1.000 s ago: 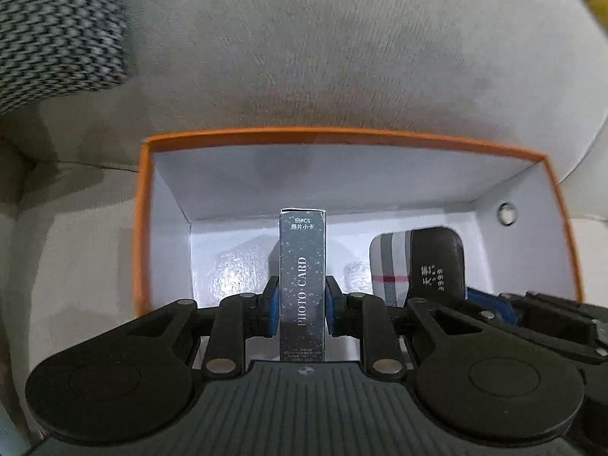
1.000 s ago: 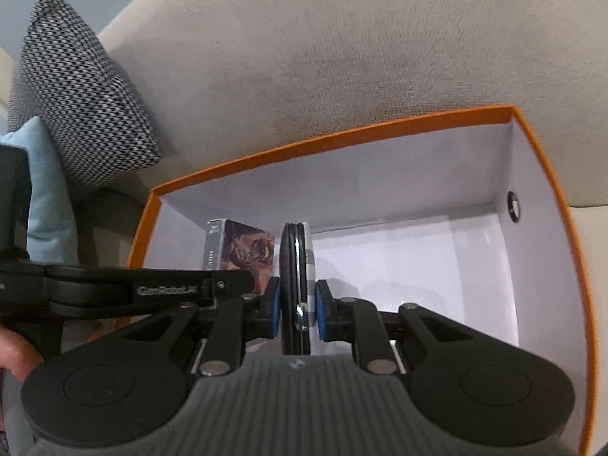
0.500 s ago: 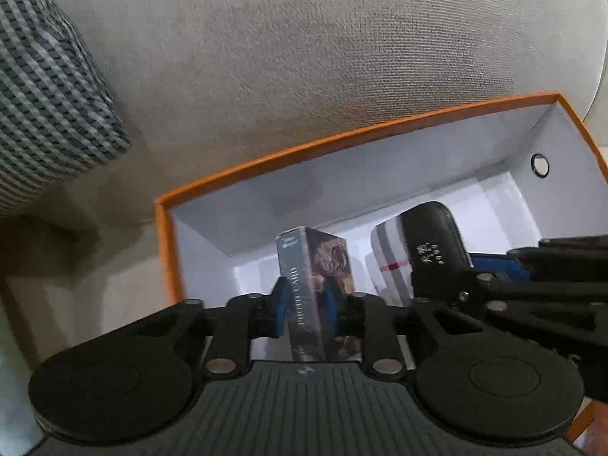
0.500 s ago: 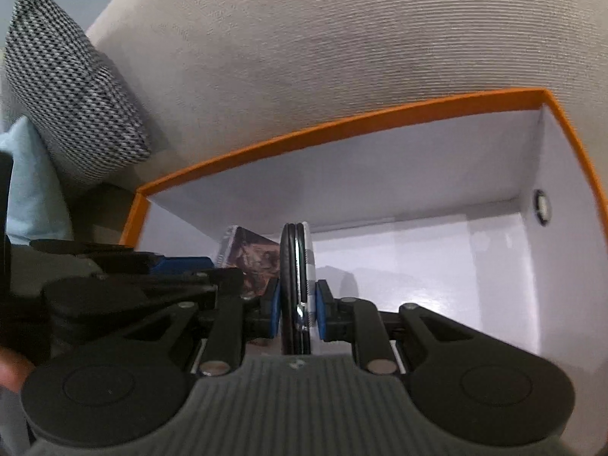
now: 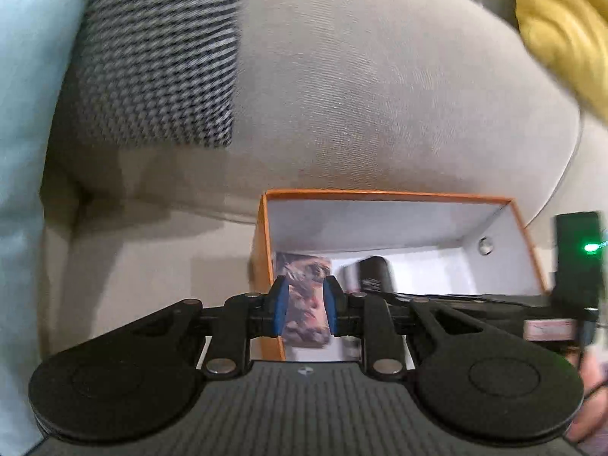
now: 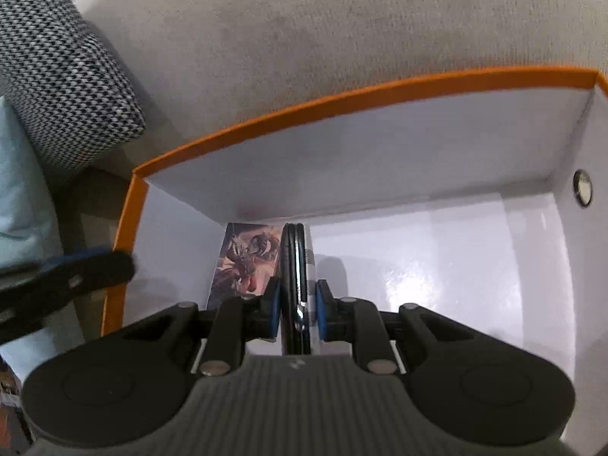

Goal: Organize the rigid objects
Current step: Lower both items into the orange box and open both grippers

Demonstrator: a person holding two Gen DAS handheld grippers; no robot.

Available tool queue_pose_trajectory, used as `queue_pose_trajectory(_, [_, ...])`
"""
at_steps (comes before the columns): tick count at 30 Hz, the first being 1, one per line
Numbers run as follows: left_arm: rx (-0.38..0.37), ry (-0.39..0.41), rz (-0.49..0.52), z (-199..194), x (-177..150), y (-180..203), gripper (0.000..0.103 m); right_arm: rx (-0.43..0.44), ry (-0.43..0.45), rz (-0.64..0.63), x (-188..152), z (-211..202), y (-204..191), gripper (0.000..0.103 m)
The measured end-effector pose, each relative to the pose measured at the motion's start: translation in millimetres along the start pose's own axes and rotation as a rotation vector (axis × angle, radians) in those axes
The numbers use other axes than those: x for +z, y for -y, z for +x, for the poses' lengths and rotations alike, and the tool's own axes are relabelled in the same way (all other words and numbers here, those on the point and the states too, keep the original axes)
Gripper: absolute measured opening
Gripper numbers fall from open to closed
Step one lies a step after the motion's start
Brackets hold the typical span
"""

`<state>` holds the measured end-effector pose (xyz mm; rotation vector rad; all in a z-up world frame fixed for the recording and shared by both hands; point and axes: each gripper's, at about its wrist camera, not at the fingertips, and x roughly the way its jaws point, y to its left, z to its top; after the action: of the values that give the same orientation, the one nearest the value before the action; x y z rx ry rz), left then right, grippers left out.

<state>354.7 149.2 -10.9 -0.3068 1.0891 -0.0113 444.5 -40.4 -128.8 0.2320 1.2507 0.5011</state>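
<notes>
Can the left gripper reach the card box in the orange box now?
Probably yes: the left gripper is open and empty, the orange box has no lid, and the card box stands uncovered beside the case in the right gripper.

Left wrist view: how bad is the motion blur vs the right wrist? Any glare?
Left wrist view: smeared throughout, the checked cushion and the orange box are soft, the green LED blooms. Right wrist view: mostly sharp, glare patches on the box's glossy white floor, only the left gripper is blurred at the edge.
</notes>
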Motion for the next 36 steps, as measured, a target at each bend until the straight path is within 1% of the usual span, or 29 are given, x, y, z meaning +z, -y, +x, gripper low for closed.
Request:
queue_pose_trajectory(2, [-0.036,0.010,-0.033,-1.1,-4.9,-4.0,0.027,0.015,-0.001,0.013,1.2,5.2,-3.8,0.019])
queue_pose_trajectory(4, [-0.054,0.017,-0.050,-4.6,-10.3,-9.9,0.027,0.032,-0.010,0.021,3.2,9.5,-5.3,0.019])
queue_pose_trajectory(6, [-0.069,0.023,-0.066,-7.2,-10.3,-13.2,0.027,0.019,-0.007,0.017,5.8,12.4,-9.0,0.019])
queue_pose_trajectory(7, [-0.073,0.035,-0.080,-11.7,-10.4,-16.8,0.027,0.018,-0.002,0.011,6.6,10.8,-8.4,0.019])
queue_pose_trajectory(10, [-0.054,0.060,-0.104,-16.3,-8.9,-21.1,0.027,0.024,0.005,0.007,11.5,6.7,-6.6,0.019])
queue_pose_trajectory(14, [-0.078,0.006,-0.126,-5.5,-11.8,-26.9,0.027,0.009,-0.038,0.011,17.6,15.1,0.8,0.019])
queue_pose_trajectory(16, [-0.063,-0.003,-0.108,-0.5,-14.1,-24.2,0.027,-0.009,-0.050,-0.002,20.4,21.4,0.7,0.021])
queue_pose_trajectory(18, [-0.036,-0.009,-0.089,3.7,-16.1,-19.6,0.027,-0.051,-0.049,-0.046,20.7,21.4,-1.5,0.026])
queue_pose_trajectory(20, [-0.038,-0.017,-0.085,7.5,-17.0,-17.4,0.020,-0.092,-0.048,-0.069,19.9,28.6,-4.7,0.030])
queue_pose_trajectory(22, [-0.029,-0.018,-0.079,8.7,-17.9,-14.4,0.015,-0.124,-0.055,-0.050,20.7,30.0,-1.8,0.032])
queue_pose_trajectory(26, [-0.009,-0.021,-0.070,9.4,-16.7,-10.6,0.013,-0.109,-0.054,0.040,23.4,36.4,4.5,0.032])
queue_pose_trajectory(28, [-0.002,-0.022,-0.069,7.6,-17.9,-9.1,0.013,-0.098,-0.044,0.050,21.9,36.7,6.2,0.032])
queue_pose_trajectory(31, [0.001,-0.022,-0.067,6.7,-18.2,-8.2,0.013,-0.105,-0.038,-0.034,19.8,35.7,-0.2,0.034])
queue_pose_trajectory(34, [0.002,-0.019,-0.068,6.2,-19.5,-8.7,0.012,-0.151,-0.026,-0.139,20.5,32.5,-8.7,0.034])
queue_pose_trajectory(36, [0.006,-0.016,-0.071,6.2,-19.9,-8.9,0.012,-0.142,-0.056,-0.172,18.8,29.4,-6.3,0.035])
